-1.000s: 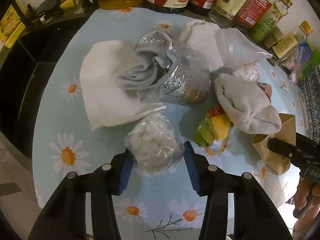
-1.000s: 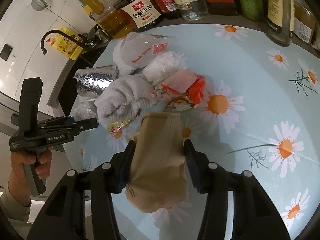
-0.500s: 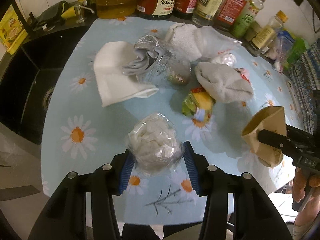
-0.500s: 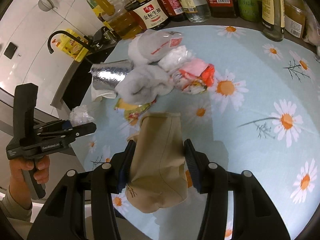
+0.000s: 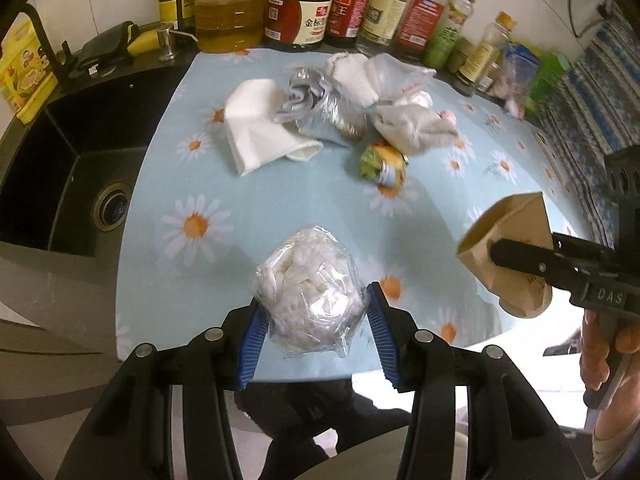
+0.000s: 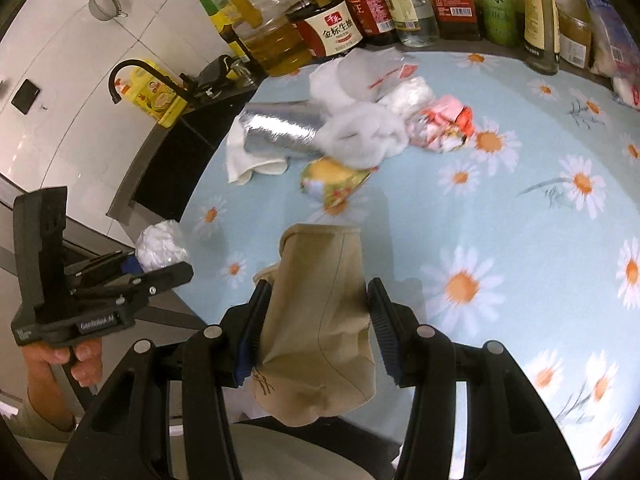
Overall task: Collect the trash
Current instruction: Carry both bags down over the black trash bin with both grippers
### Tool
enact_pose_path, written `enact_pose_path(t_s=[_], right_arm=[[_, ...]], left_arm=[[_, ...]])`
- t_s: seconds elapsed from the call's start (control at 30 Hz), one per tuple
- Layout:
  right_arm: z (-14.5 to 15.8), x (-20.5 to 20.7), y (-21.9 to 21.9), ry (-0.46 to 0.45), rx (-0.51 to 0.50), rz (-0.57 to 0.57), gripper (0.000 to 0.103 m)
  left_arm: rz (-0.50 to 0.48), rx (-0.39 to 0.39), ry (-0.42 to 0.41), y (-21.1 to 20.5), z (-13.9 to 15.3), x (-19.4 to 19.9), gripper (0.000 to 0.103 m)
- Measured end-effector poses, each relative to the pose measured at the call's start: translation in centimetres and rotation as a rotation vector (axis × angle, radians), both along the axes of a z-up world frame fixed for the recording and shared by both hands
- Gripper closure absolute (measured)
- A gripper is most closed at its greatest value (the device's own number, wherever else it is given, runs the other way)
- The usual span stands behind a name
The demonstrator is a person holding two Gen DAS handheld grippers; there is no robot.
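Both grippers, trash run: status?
Left gripper shut on clear bag of white scraps, lifted. Right gripper shut on brown paper bag. Foil pouch, cloths, wrappers on table. Nothing in the way.

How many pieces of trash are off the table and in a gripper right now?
2. The left gripper holds a clear bag of white scraps; the right gripper holds a brown paper bag. The rest lies on the table.

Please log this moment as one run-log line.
left gripper: shut on plastic bag | right gripper: shut on paper bag | remaining trash: on table
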State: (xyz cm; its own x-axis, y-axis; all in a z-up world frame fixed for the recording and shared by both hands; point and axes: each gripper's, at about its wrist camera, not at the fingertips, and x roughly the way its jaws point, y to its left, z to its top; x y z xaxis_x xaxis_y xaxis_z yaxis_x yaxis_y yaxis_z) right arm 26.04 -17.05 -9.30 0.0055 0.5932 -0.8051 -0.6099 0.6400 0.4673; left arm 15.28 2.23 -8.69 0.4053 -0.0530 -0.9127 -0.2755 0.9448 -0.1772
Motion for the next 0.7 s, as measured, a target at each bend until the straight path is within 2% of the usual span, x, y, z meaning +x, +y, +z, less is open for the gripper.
enact_pose_path(t_s=[0.3,0.5,0.7], right_arm=[[-0.8,-5.6,1.9,0.024,-0.025,-0.013,0.053],[-1.8,-8.6,2.8,0.038,-0.052,-0.017,0.053],[-3.0,-11.2,3.4,0.056,-0.089,-0.013,0.053]], left_arm=[[-0.074,-0.039,0.009,0.2,-1.0,-4.5,0.057],[-0.115,-0.041,0.023,0.1,-2.7,-6.8,0.057],[-0.142,-0.084,0.036,0.3,-4.4,-9.0,0.057]])
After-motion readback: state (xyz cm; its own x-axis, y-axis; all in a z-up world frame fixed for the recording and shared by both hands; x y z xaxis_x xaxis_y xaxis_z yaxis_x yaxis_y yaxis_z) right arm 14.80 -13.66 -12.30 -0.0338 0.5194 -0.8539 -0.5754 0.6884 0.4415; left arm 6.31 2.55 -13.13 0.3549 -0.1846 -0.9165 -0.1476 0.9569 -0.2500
